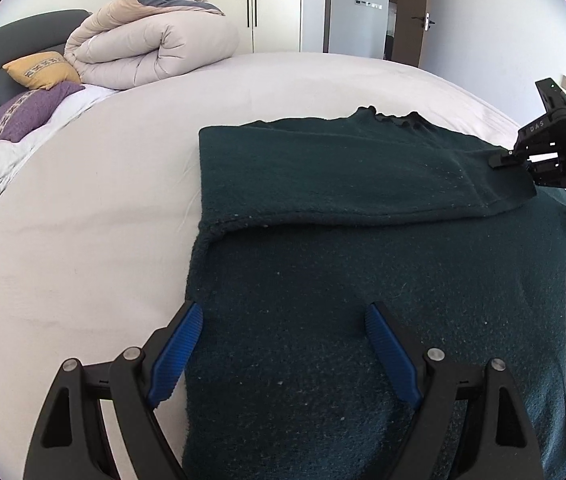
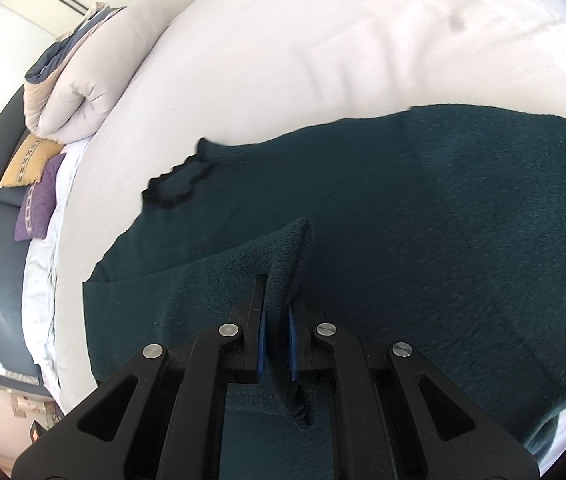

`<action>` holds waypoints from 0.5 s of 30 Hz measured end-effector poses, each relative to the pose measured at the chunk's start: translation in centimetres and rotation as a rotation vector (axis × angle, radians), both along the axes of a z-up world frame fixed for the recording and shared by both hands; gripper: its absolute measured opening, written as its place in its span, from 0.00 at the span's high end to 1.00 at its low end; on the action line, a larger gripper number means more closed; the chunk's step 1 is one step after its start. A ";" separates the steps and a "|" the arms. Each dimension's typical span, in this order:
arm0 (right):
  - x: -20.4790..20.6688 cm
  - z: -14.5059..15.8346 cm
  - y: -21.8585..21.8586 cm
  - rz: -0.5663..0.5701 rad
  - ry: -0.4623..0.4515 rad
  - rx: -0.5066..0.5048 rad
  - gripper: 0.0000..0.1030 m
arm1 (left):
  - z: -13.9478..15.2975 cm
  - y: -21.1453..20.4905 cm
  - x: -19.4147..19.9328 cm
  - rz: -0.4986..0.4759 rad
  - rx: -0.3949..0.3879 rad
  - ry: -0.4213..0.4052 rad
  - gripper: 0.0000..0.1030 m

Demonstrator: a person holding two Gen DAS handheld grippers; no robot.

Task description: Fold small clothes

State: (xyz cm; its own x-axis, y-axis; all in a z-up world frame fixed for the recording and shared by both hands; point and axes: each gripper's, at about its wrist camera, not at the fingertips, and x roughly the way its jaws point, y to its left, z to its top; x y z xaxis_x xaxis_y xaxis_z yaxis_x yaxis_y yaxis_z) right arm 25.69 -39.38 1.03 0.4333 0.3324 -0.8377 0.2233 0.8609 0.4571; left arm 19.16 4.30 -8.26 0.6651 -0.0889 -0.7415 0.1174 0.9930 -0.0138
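Observation:
A dark green knit sweater (image 1: 323, 264) lies flat on the white bed, its neck at the far side. One sleeve (image 1: 363, 176) is folded across the upper body. My left gripper (image 1: 283, 316) is open, its blue pads over the sweater's near left edge. My right gripper (image 1: 501, 159) is at the sweater's right side, shut on the sleeve end. In the right wrist view the gripper (image 2: 277, 320) pinches a raised fold of sleeve fabric (image 2: 291, 256), with the sweater (image 2: 443, 220) spread beyond it.
The bed's white sheet (image 1: 83, 220) spreads left and beyond the sweater. A rolled duvet (image 1: 151, 48), a yellow pillow (image 1: 41, 70) and a purple pillow (image 1: 23, 112) sit by the grey headboard (image 1: 3, 48). Wardrobes and a door stand behind.

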 end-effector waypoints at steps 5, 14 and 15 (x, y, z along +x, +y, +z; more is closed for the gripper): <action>-0.1 -0.8 -1.1 -0.026 0.011 0.050 0.92 | -0.2 0.2 -0.1 0.002 -0.011 0.005 0.17; -4.8 -0.8 -4.4 0.017 -0.014 0.038 0.91 | 3.3 2.6 1.4 0.051 -0.150 -0.048 0.17; -5.1 -0.8 -4.2 0.037 -0.016 0.001 0.91 | 3.5 2.6 2.0 0.055 -0.149 -0.048 0.17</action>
State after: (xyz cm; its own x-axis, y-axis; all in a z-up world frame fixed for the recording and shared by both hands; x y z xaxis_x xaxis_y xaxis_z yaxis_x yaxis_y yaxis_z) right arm 20.64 -43.59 0.24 0.4336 0.3495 -0.8305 0.1837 0.8681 0.4612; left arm 21.17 6.85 -4.74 0.7064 -0.1579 -0.6900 0.0670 0.9853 -0.1569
